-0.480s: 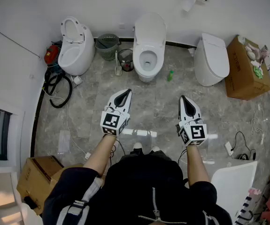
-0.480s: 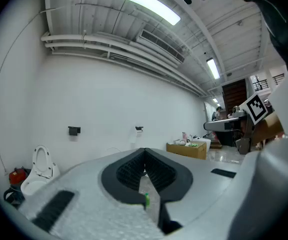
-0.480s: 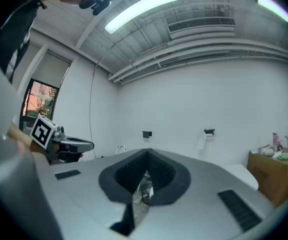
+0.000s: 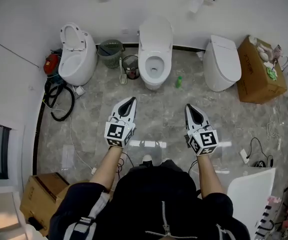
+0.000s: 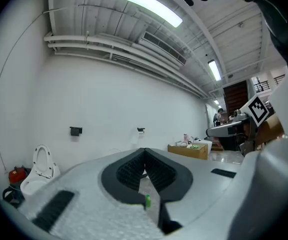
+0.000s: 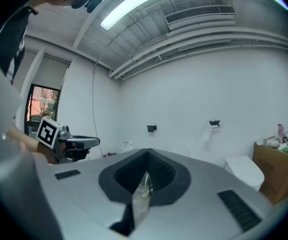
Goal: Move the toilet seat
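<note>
Left toilet (image 4: pixel 76 59): stands by the wall, ahead and well to the left of the left claw, with its ring seat tipped up.
Black hose (image 4: pixel 58 101): lies coiled on the floor (image 4: pixel 159 119), off to the left claw's left side.
Green basket (image 4: pixel 108 51): sits against the wall, ahead and a little left of the left claw. A dark bin (image 4: pixel 131 65) stands just beside it, almost straight ahead of that claw's tip.
Left claw (image 4: pixel 130 100): narrow, jaws pressed together with nothing between them. It is held level above the floor and points toward the wall.
Toilet seat (image 4: pixel 144 63): on the middle toilet (image 4: pixel 154 81), ahead of both claws and between their lines of aim, well apart from either tip. It appears to lie down on the bowl, with the lid (image 4: pixel 156 31) upright behind it.
Green bottle (image 4: pixel 179 81): stands on the floor just right of the middle toilet, ahead and slightly left of the right claw.
Right claw (image 4: pixel 188 107): narrow, jaws shut against each other and holding nothing. It is level and beside the left claw, with a gap of bare floor between them.
Right toilet (image 4: pixel 223 64): ahead and to the right of the right claw, lid closed.
Cardboard box (image 4: pixel 256 81): farther right again, next to the right toilet, with small items on top.
</note>
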Motion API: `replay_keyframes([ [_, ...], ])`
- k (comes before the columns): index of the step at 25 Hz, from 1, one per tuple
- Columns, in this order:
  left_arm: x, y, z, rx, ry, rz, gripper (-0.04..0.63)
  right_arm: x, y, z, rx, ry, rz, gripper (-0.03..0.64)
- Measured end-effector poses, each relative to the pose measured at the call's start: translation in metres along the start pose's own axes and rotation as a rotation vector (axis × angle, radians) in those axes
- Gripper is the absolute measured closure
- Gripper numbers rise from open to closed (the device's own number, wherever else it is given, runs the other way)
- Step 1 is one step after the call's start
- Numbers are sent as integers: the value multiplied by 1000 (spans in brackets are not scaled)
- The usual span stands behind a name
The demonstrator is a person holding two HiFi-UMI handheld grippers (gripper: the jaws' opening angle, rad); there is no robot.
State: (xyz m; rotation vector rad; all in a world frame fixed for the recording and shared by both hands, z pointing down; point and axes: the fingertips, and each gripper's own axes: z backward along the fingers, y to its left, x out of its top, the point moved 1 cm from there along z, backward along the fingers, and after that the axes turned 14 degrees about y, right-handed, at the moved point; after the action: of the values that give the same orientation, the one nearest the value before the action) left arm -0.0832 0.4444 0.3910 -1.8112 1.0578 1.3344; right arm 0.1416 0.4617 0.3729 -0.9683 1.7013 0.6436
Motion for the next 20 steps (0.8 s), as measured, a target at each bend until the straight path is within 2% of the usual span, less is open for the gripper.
replay_keyframes([
  [11,-4,13,-25,-34,27,-5,591,-11,-9,-22,-54,17,-55,626],
  [20,10,51,-92,-10,46,1,591,3,-50,-94,-12,38,-72,626],
])
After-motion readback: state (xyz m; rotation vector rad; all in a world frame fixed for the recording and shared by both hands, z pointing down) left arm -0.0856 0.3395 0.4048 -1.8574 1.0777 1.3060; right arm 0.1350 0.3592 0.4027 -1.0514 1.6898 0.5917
